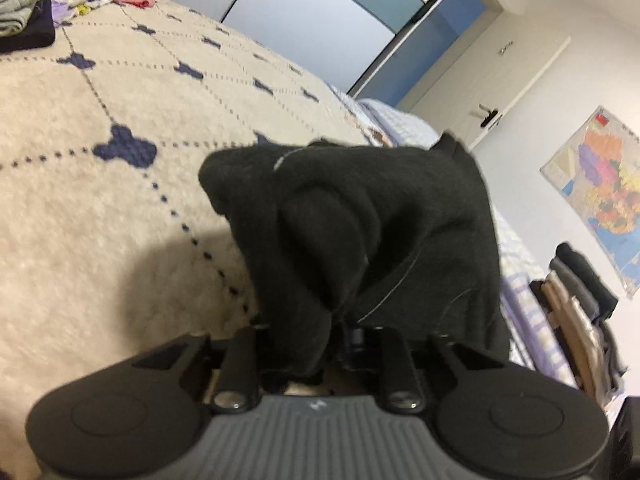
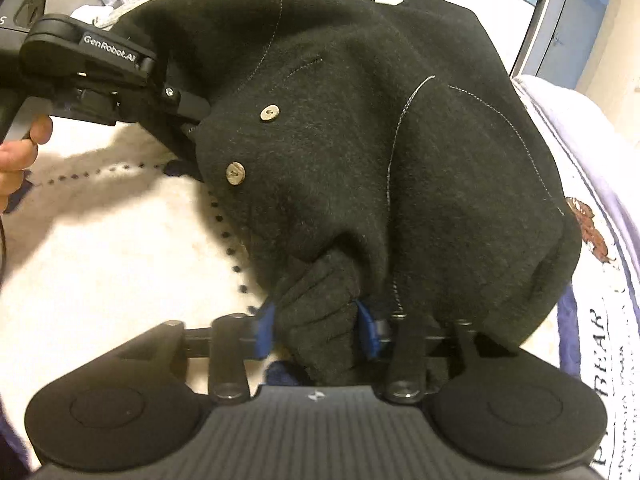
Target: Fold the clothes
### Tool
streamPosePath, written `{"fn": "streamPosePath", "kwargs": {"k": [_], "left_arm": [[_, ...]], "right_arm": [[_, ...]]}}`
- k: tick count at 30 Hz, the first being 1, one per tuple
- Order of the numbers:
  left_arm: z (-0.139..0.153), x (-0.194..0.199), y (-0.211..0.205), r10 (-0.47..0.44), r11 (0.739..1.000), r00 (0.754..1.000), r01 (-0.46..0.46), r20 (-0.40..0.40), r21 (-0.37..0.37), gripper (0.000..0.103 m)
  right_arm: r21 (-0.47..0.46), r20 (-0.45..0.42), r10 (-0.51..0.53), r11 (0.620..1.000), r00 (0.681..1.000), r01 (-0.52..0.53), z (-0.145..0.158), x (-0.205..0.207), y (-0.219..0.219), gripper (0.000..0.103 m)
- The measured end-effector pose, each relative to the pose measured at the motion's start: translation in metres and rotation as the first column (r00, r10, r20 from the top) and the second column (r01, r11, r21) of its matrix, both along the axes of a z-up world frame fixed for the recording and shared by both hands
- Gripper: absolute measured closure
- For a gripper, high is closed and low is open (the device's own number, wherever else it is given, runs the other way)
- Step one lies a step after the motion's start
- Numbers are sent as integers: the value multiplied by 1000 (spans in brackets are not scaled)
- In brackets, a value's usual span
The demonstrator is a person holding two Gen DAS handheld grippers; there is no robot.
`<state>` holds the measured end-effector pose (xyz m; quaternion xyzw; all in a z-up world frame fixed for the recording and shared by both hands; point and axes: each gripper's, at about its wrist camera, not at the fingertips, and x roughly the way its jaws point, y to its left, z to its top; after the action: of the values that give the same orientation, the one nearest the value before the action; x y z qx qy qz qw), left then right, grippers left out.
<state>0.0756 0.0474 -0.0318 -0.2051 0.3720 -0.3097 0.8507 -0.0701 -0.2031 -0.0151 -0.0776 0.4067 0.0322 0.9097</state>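
Note:
A black fleece garment (image 2: pixel 360 120) with pale stitching and two round buttons hangs bunched between both grippers over the bed. In the right wrist view my right gripper (image 2: pixel 316 324) is shut on a thick fold of it, with the blue pads (image 2: pixel 370 330) pressed to either side. The left gripper (image 2: pixel 188 116) reaches in from the upper left with its fingers buried in the cloth's edge; a person's hand holds its handle. In the left wrist view the left gripper (image 1: pixel 316 332) is shut on a bunch of the black garment (image 1: pixel 360 220), which drapes over and hides the fingertips.
A cream fleece blanket (image 1: pixel 100 220) with navy dotted lines and clover shapes covers the bed. Folded grey and dark clothes (image 1: pixel 24 12) lie at the far corner. A pile of clothes (image 1: pixel 576 312) stands at the right under a wall map (image 1: pixel 604 196). A door (image 1: pixel 492 80) is behind.

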Motion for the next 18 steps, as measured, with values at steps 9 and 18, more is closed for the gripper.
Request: {"fn": "streamPosePath", "kwargs": {"k": [9, 18], "left_arm": [[45, -10, 60, 199, 977, 974, -189, 111, -95, 89], [48, 2, 114, 362, 924, 929, -348, 74, -159, 89]], "right_arm": [[382, -38, 99, 921, 994, -77, 52, 3, 14, 74], [644, -38, 211, 752, 977, -137, 73, 45, 59, 75]]}}
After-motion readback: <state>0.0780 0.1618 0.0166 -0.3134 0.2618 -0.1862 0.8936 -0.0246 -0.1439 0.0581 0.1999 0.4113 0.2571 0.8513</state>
